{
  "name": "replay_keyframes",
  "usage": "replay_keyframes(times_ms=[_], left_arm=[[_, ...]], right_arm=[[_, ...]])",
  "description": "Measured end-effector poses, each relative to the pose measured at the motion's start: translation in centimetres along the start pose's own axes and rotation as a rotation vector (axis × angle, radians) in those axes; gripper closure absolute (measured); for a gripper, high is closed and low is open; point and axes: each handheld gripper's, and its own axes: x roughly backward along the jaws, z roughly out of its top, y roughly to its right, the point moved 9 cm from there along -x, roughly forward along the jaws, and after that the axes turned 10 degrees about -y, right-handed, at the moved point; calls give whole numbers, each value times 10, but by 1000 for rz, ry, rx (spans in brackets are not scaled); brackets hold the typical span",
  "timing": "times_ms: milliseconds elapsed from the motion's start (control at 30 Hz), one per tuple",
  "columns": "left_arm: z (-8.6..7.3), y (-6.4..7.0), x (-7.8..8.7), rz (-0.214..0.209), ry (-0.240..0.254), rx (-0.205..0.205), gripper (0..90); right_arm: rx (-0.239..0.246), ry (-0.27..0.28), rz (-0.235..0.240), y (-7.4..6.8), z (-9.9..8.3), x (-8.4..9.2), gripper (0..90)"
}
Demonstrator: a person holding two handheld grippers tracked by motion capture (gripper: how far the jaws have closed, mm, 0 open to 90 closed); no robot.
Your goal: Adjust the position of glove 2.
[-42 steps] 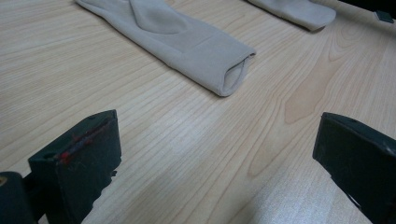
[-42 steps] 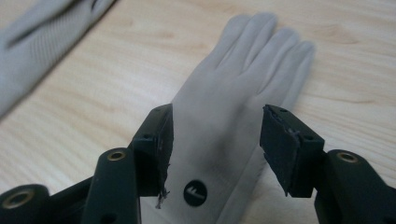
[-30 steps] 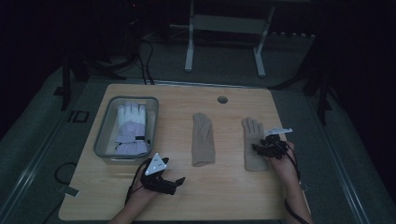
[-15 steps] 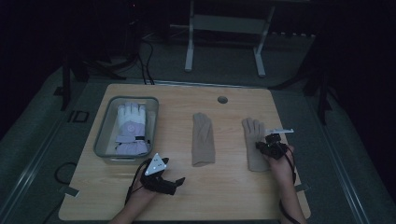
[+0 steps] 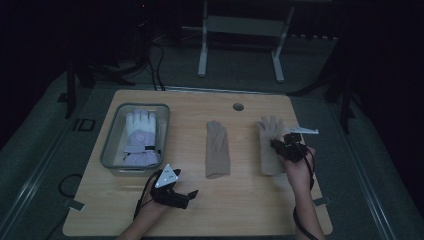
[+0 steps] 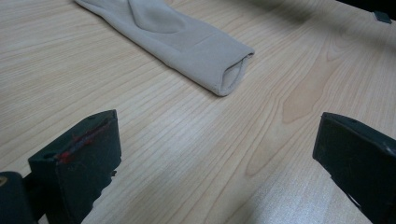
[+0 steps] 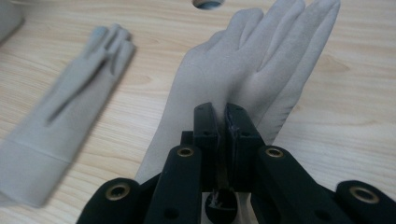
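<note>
From the high view, your right gripper (image 5: 278,144) is clamped on the beige fabric glove with spread fingers (image 5: 270,134) at about 3 o'clock on the light wooden table (image 5: 240,210). A second ago those jaws stood partly apart over the glove's middle; they've just been closing and now they pinch the cloth. Your hand has come up a little since then too, and the glove looks slightly bunched under the grip compared with the flat shape it had before. The second beige glove, the one lying folded narrow (image 5: 217,148), sits dead centre on the table, same spot as earlier. The white and lilac padded glove (image 5: 139,136) rests in the grey rectangular tray (image 5: 111,142) at around 9 o'clock, unchanged. Your left gripper (image 5: 192,194) is parked near 7 o'clock, hasn't budged, jaws spread.

Left gripper view: both black jaws stand wide apart with nothing but bare wood between them, and the cuff end of the narrow glove (image 6: 201,46) lies off toward 12 o'clock, well apart from the jaws.

Right gripper view: the jaws are pressed together on a fold of the spread-finger glove (image 7: 243,70), whose fingers point to 12 o'clock toward a round hole in the tabletop (image 7: 208,3). The narrow glove (image 7: 60,107) lies at about 9 o'clock, not touching.
</note>
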Motion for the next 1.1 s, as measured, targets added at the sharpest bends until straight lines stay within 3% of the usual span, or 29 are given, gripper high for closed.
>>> replay_keyframes(times_ms=[167, 500, 900, 1100], left_arm=[[0, 0, 0, 2, -2, -3, 14], [0, 1, 0, 4, 0, -9, 14], [0, 1, 1, 2, 3, -11, 14], [0, 1, 0, 1, 1, -13, 14]], right_arm=[[16, 18, 11, -15, 10, 6, 842], [85, 60, 70, -63, 33, 12, 841], [112, 60, 153, -131, 54, -11, 841], [106, 66, 154, -149, 58, -20, 841]])
